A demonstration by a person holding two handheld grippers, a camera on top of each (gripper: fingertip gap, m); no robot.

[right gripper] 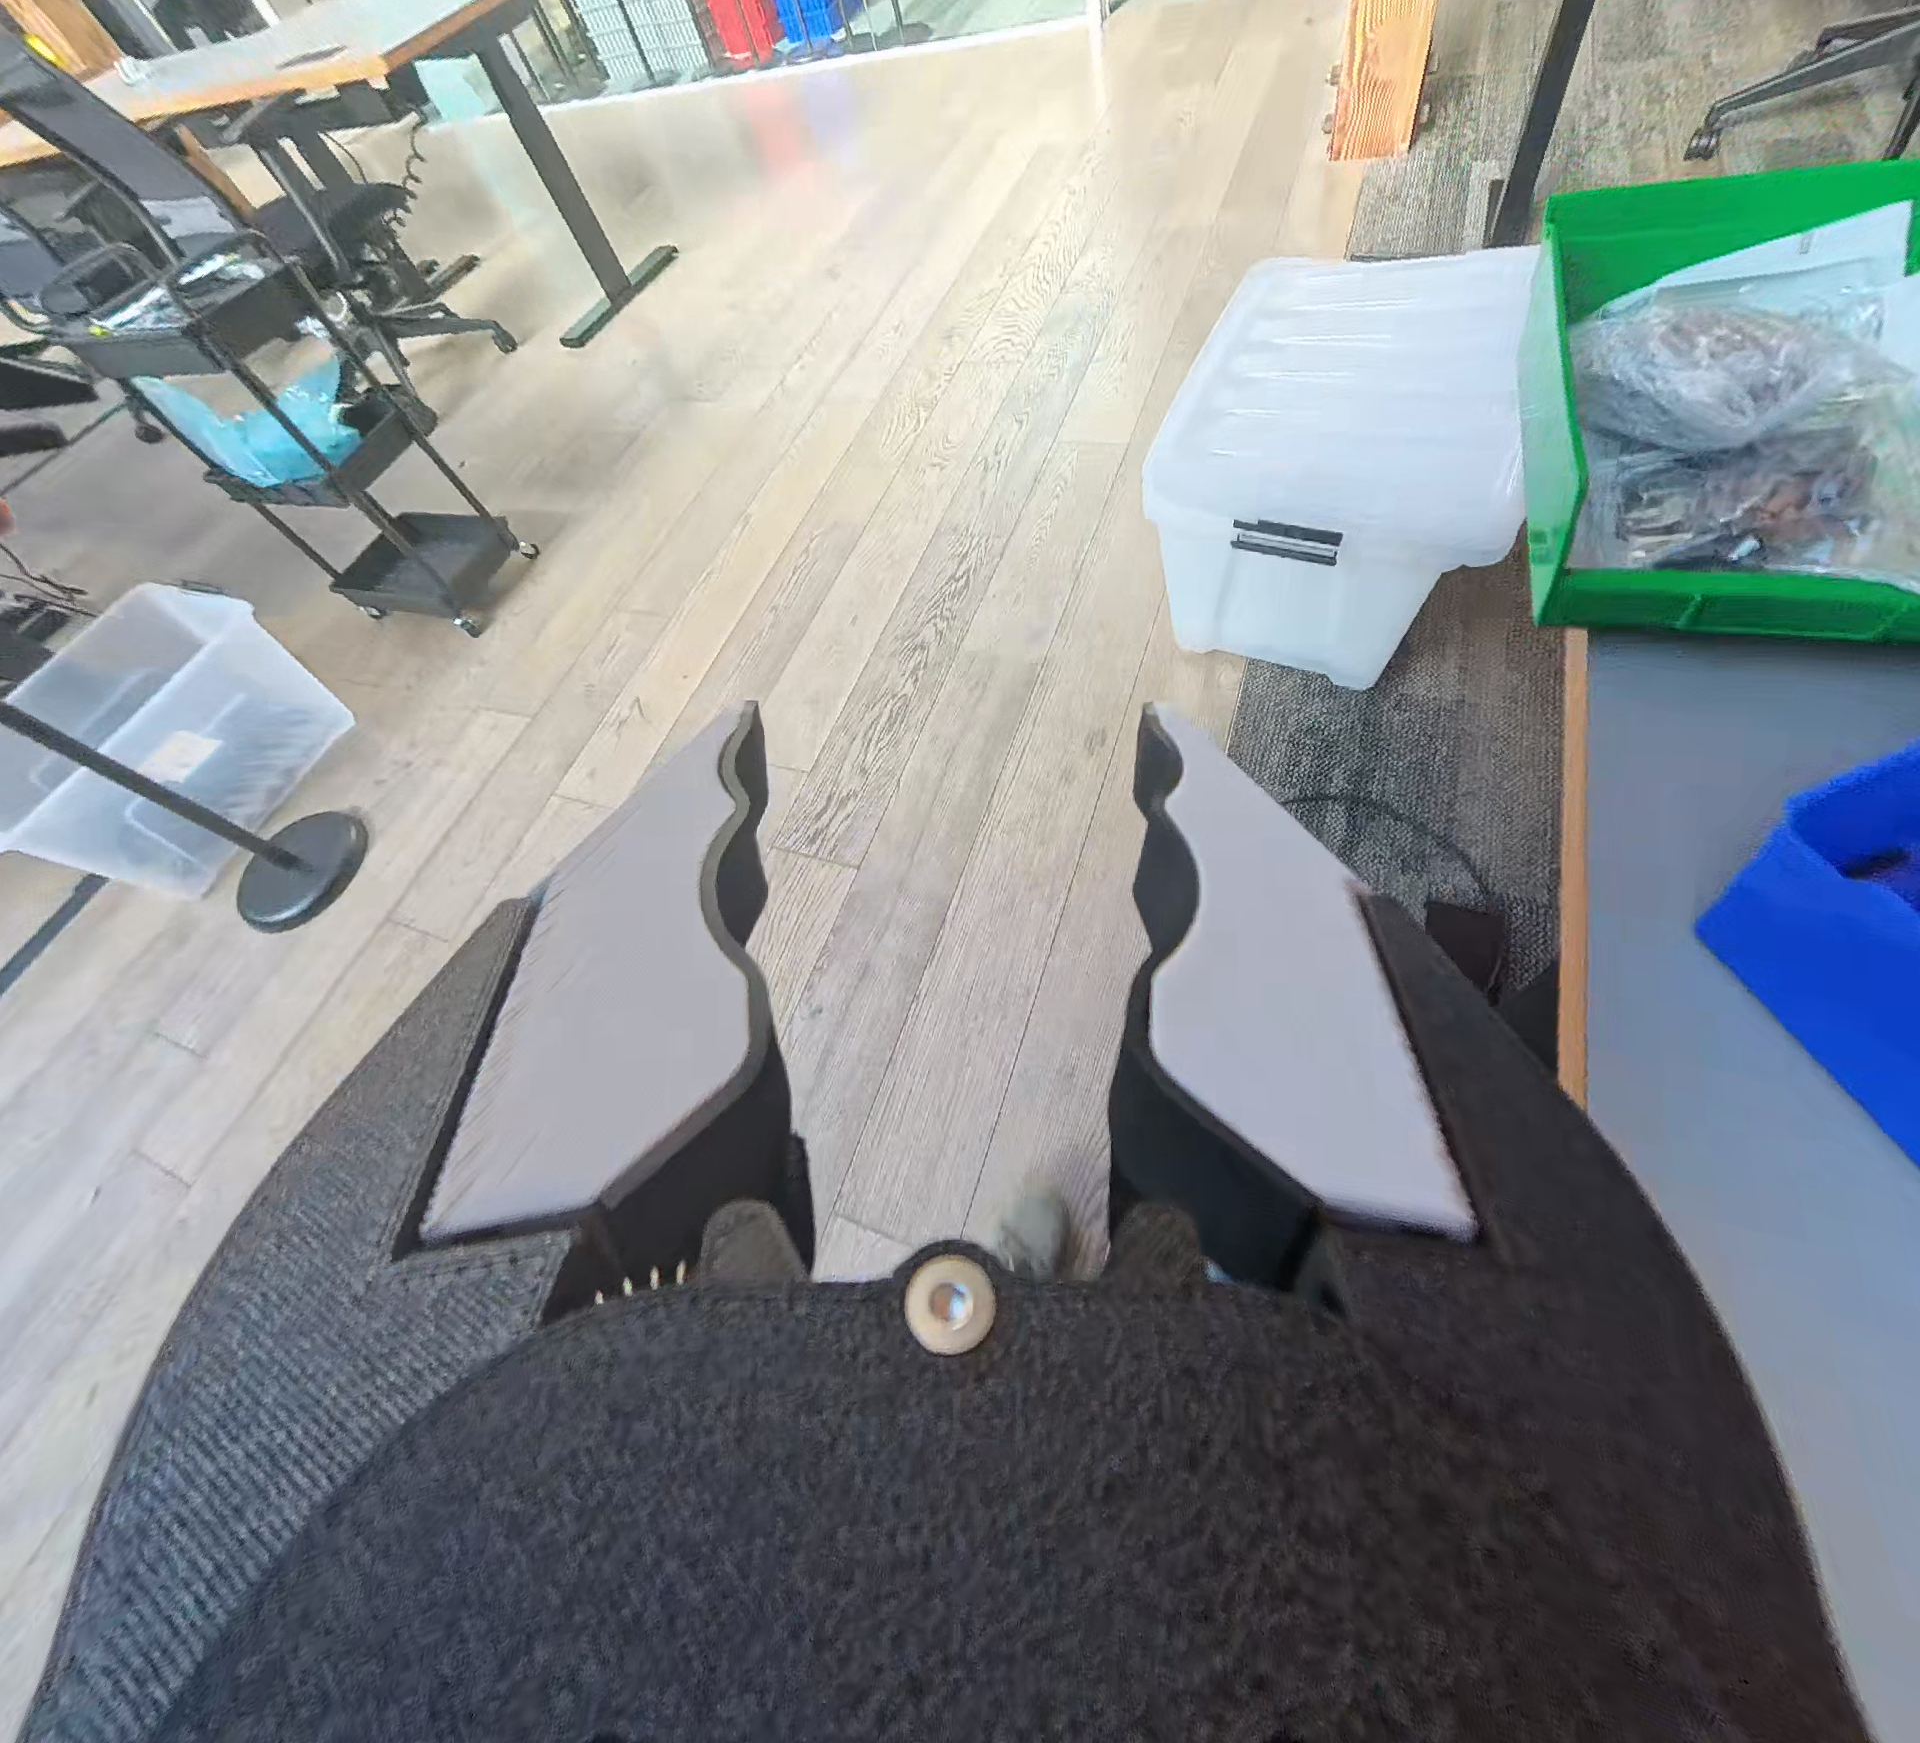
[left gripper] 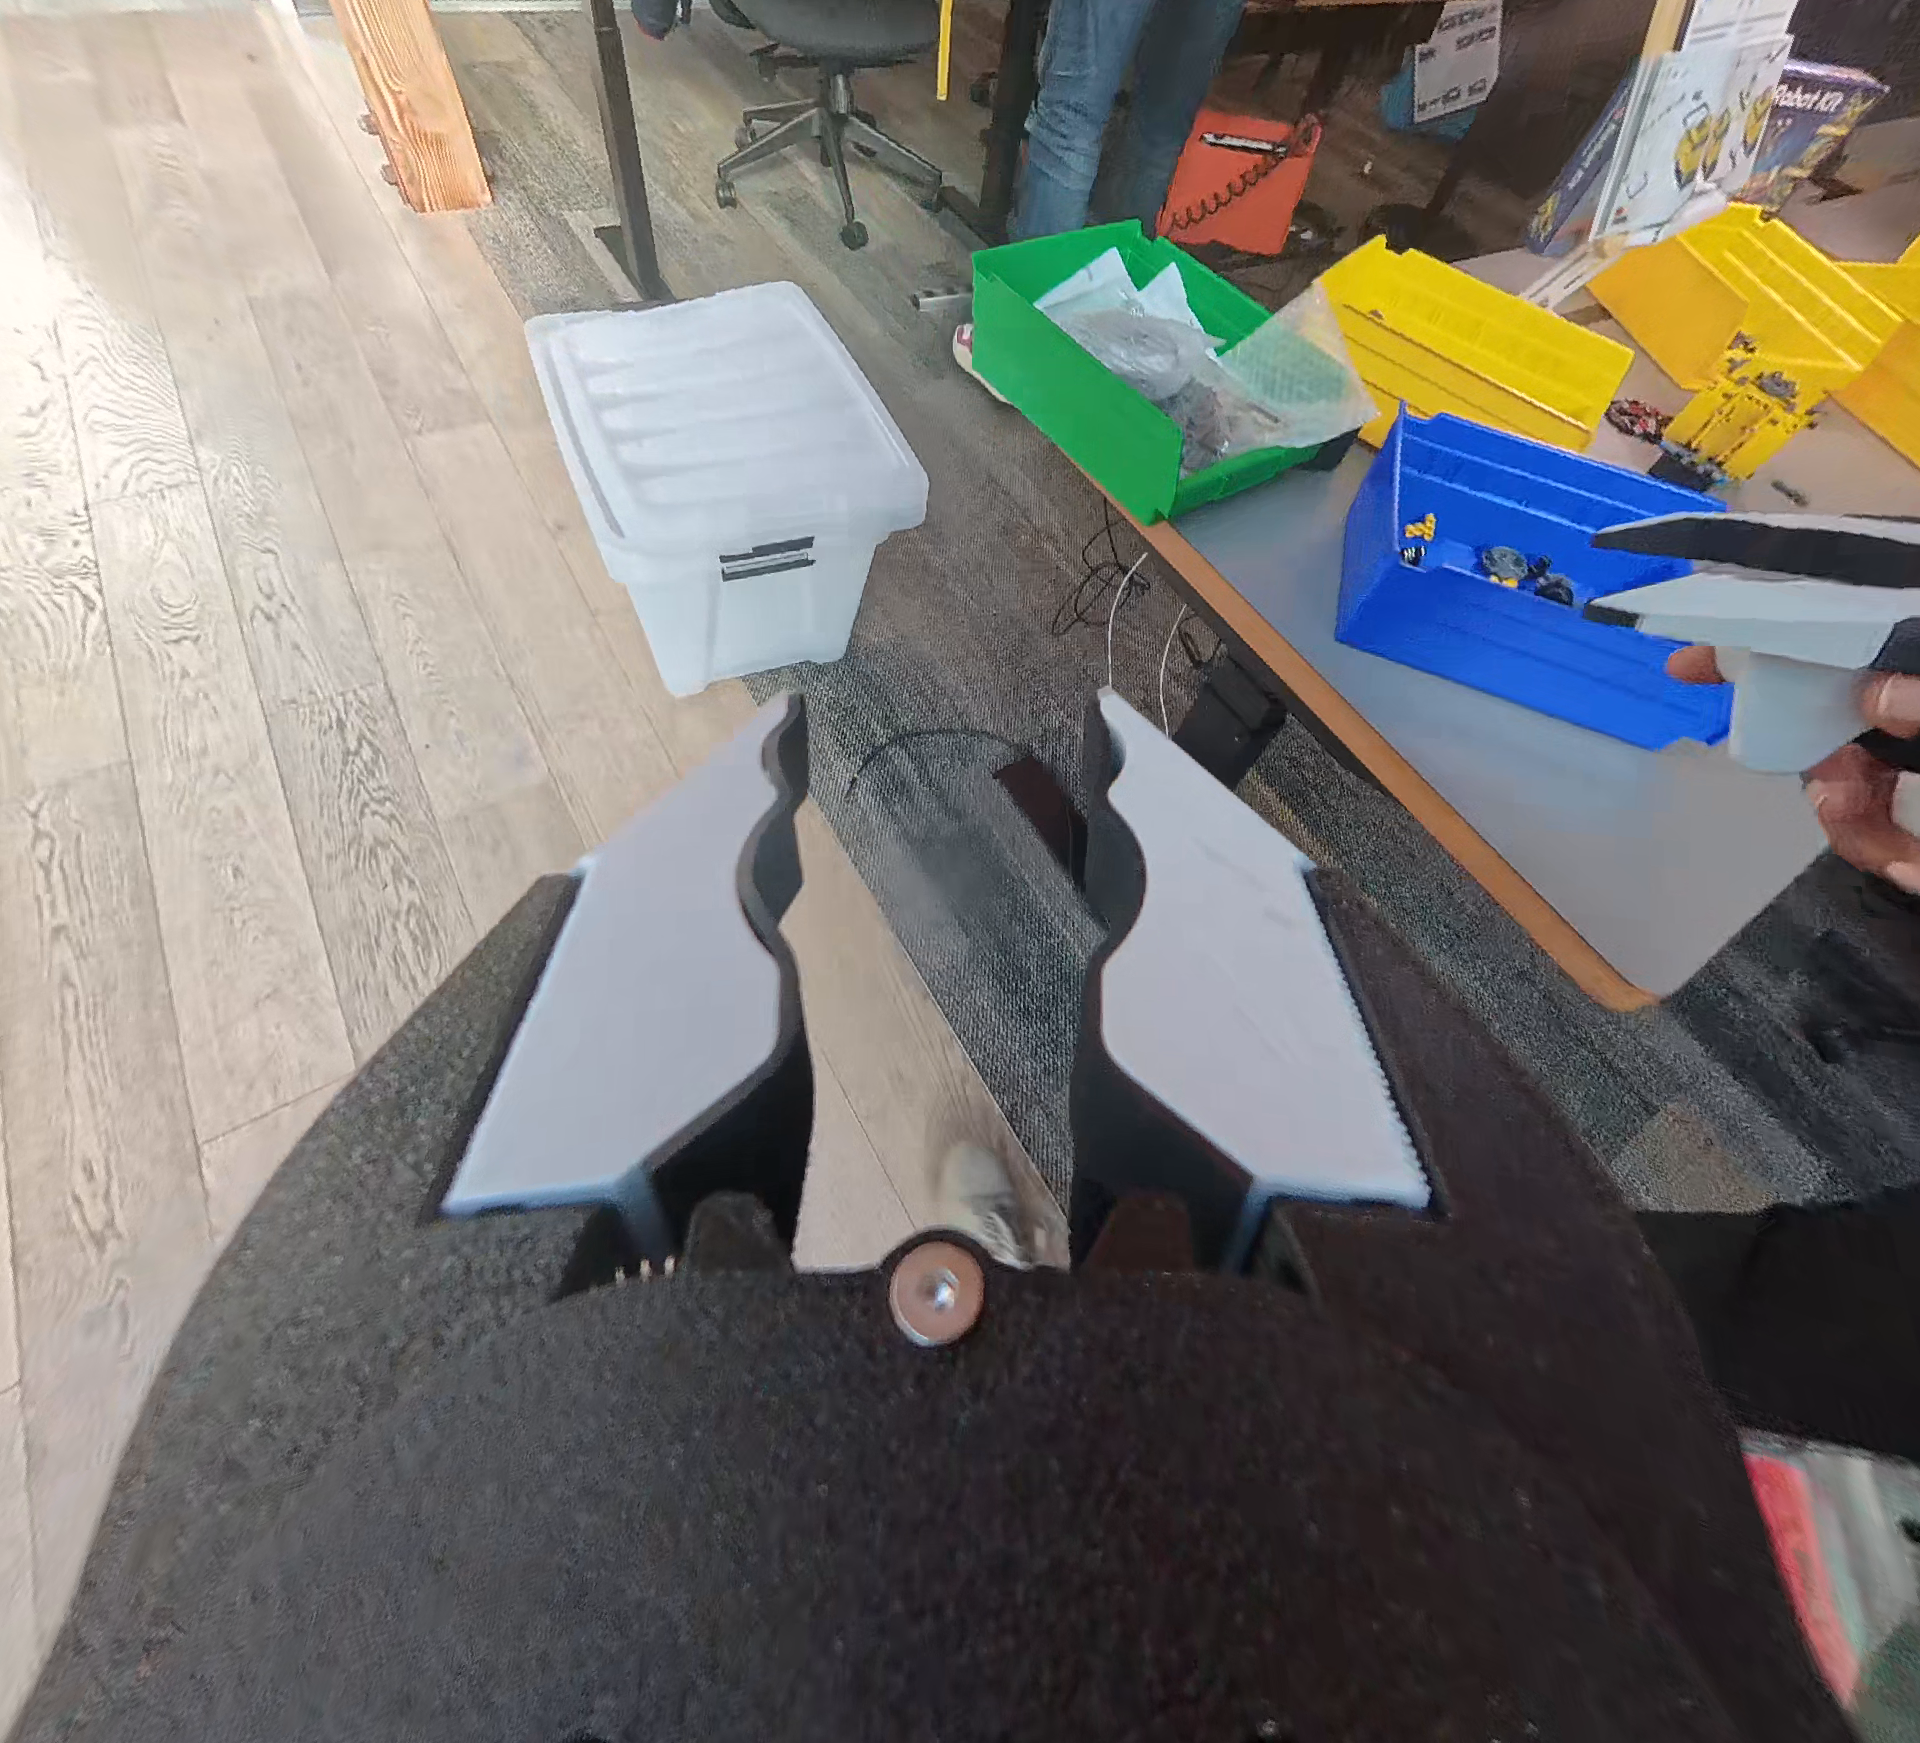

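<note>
Wood floor [right gripper: 935, 405]; both tools apart, empty

Left gripper [left gripper: 940, 727] jaws apart, empty, over carpet [left gripper: 956, 862].

Translucent plastic storage box [right gripper: 1340, 457]; glossy wood-grain floor [right gripper: 883, 446]; smooth plastic green bin [left gripper: 1081, 363]; rough carpet [left gripper: 977, 613].

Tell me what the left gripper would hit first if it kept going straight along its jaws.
Probably the carpeted floor: the open, empty left gripper points down at it. The clear lidded storage box lies beyond, slightly left; depth is uncertain.
</note>
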